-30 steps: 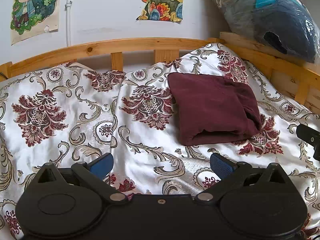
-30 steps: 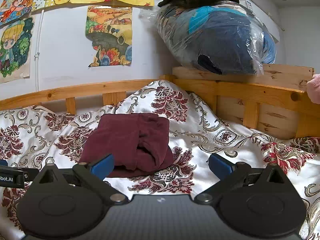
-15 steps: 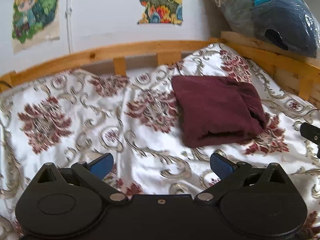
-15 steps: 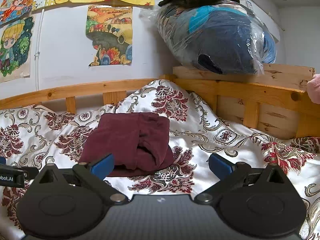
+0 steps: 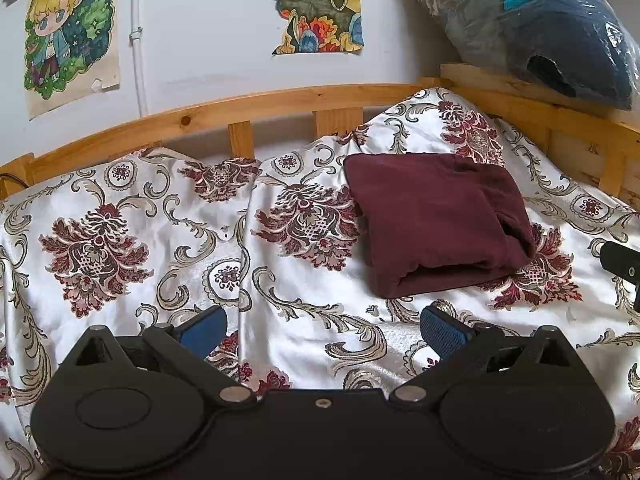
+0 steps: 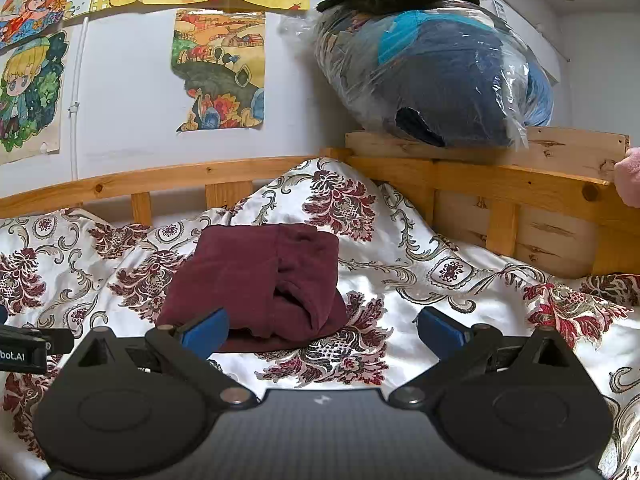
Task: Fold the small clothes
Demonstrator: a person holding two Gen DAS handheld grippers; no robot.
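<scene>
A dark maroon garment (image 5: 436, 220) lies folded into a thick rectangle on the floral bedspread (image 5: 160, 248), toward the back right of the bed. In the right wrist view the same maroon garment (image 6: 260, 288) sits left of centre, its open folded end facing me. My left gripper (image 5: 324, 326) is open and holds nothing, hanging nearer than the garment and to its left. My right gripper (image 6: 322, 326) is also open with nothing in it; its left fingertip overlaps the garment's near edge in the view.
A wooden bed rail (image 5: 280, 100) runs along the back and the right side (image 6: 520, 192). A plastic bag of bedding (image 6: 432, 76) rests on the right rail's corner. Drawings (image 5: 316, 4) hang on the wall. Part of the other gripper (image 5: 622, 262) shows at the right edge.
The left wrist view shifted slightly, dipping and coming back; the garment sits a little lower in it. The right gripper and the garment have not moved.
</scene>
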